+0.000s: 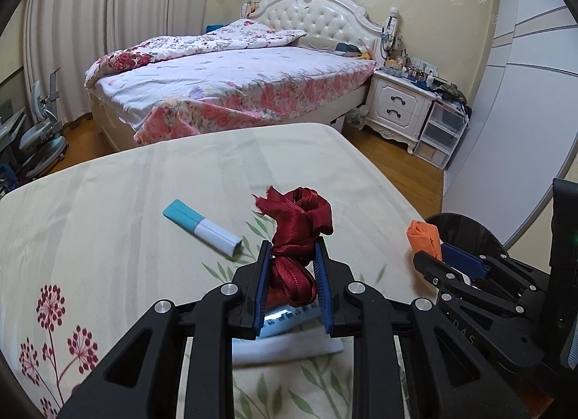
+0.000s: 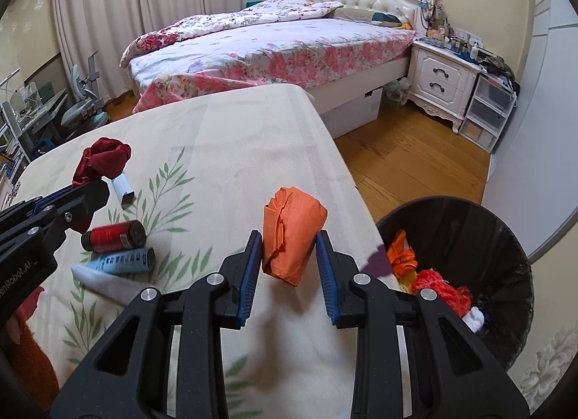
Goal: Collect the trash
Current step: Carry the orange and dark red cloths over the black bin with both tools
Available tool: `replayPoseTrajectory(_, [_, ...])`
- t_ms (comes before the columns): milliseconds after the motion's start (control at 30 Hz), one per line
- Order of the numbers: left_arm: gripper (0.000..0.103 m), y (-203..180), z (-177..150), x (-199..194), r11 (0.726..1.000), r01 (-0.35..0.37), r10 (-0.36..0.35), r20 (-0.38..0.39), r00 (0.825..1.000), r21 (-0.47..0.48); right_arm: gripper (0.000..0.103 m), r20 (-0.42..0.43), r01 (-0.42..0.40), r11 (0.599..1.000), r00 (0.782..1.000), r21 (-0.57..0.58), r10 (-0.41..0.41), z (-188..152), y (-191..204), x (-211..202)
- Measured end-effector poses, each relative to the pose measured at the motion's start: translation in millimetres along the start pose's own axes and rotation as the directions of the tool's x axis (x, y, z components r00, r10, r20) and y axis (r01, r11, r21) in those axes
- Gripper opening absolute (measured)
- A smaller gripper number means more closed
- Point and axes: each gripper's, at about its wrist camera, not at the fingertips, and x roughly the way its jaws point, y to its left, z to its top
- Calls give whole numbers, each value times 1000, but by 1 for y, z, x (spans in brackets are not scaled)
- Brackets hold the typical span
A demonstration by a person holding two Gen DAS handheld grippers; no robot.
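One crumpled orange paper wad (image 2: 292, 238), gripped.

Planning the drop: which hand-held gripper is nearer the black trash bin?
Right. The right hand-held gripper is beside the black trash bin; the left hand-held gripper is farther off, over the table.

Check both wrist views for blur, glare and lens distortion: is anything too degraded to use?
Left wrist view: sharp on the red ribbon in the left gripper; blown-out glare on the package under it; bed bowed by the fisheye, dark corners. Right wrist view: orange paper wad in the right gripper crisp; bin interior dim but readable. Both usable.
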Motion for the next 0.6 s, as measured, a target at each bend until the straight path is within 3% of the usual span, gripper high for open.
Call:
replayPoseTrajectory(333, [24,-33,-11,-7,998,52,-52,9,999,37,30,13,51,998,999,31,-52,-17,-25,-20])
replayPoseTrajectory(600, [24,-70,-14,-3,990,110,-111,6,994,84,30,15,125,987,992,101,-127,-27,-69,-28])
